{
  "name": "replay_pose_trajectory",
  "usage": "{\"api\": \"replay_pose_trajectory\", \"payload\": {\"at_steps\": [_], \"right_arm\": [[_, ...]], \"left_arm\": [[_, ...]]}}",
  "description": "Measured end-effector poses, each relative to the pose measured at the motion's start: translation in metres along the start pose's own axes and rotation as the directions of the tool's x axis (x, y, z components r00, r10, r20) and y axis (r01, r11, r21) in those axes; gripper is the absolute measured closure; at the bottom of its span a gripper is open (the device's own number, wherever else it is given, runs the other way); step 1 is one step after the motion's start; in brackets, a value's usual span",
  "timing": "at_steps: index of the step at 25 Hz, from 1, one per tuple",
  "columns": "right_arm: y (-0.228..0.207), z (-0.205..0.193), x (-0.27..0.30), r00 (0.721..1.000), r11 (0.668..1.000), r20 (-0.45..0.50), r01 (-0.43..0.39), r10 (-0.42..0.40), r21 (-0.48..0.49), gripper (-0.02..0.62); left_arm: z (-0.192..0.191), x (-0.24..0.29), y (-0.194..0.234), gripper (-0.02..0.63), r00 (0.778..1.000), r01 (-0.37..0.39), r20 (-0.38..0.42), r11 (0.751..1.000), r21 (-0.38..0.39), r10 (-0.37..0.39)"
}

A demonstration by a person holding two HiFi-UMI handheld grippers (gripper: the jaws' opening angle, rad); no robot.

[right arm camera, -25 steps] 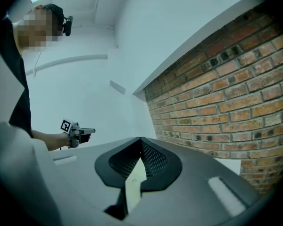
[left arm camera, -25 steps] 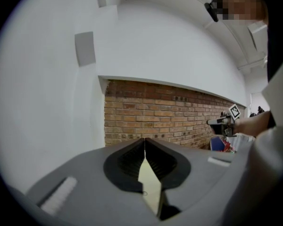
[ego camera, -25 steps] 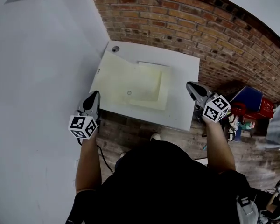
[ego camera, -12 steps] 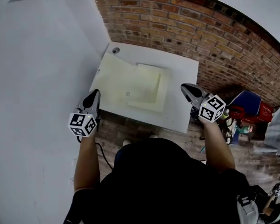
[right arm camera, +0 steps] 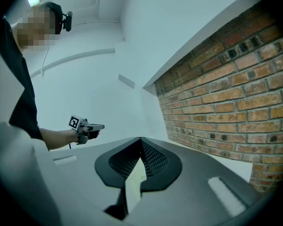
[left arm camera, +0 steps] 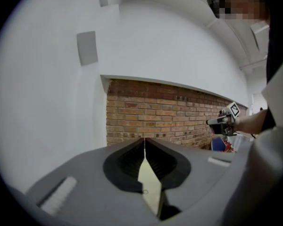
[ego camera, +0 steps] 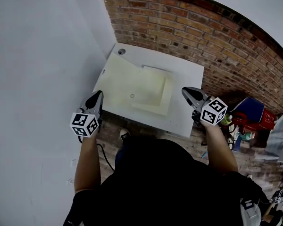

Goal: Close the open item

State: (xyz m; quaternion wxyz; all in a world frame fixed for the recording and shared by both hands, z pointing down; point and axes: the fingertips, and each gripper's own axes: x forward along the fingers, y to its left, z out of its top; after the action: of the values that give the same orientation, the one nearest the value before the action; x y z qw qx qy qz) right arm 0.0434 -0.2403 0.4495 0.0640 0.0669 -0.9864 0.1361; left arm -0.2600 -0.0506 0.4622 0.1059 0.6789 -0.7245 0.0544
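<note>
A white boxy unit (ego camera: 188,72) stands against the brick wall, seen from above in the head view. Its top holds a pale yellow sunken basin (ego camera: 122,79) with a small round hole (ego camera: 132,96) and a deeper step at its right. My left gripper (ego camera: 99,94) hovers at the unit's front left corner, jaws shut and empty. My right gripper (ego camera: 185,91) hangs over the front right edge, also shut with nothing in it. Each gripper view shows closed jaws pointing level at the walls, with the other gripper in the distance: the right gripper (left arm camera: 212,121) and the left gripper (right arm camera: 101,125).
A brick wall (ego camera: 193,27) runs behind the unit and a white wall (ego camera: 37,79) closes the left side. Red and blue items (ego camera: 249,111) sit on the wooden floor at the right. A dark cable (ego camera: 106,157) hangs by my left arm. A round fitting (ego camera: 121,52) marks the back left corner.
My right gripper has drifted a little left, from beside the unit's right edge to over it. The left gripper has held its place.
</note>
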Motion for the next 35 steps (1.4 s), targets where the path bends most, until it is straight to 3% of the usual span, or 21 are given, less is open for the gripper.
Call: {"api": "replay_pose_trajectory", "payload": {"at_steps": [15, 28, 35], "right_arm": [[0.014, -0.001, 0.049, 0.999, 1.000, -0.031, -0.015, 0.014, -0.001, 0.594], [0.019, -0.013, 0.080, 0.998, 0.999, -0.061, -0.006, 0.008, 0.032, 0.594], [0.013, -0.019, 0.088, 0.997, 0.999, -0.081, 0.015, -0.011, 0.046, 0.594]], "left_arm": [[-0.033, -0.016, 0.059, 0.600, 0.997, -0.057, -0.062, 0.998, -0.016, 0.056], [-0.097, 0.010, 0.114, 0.594, 0.979, -0.062, -0.202, 0.992, -0.107, 0.039], [-0.130, 0.033, 0.131, 0.551, 0.964, -0.047, -0.267, 0.989, -0.141, 0.008]]}}
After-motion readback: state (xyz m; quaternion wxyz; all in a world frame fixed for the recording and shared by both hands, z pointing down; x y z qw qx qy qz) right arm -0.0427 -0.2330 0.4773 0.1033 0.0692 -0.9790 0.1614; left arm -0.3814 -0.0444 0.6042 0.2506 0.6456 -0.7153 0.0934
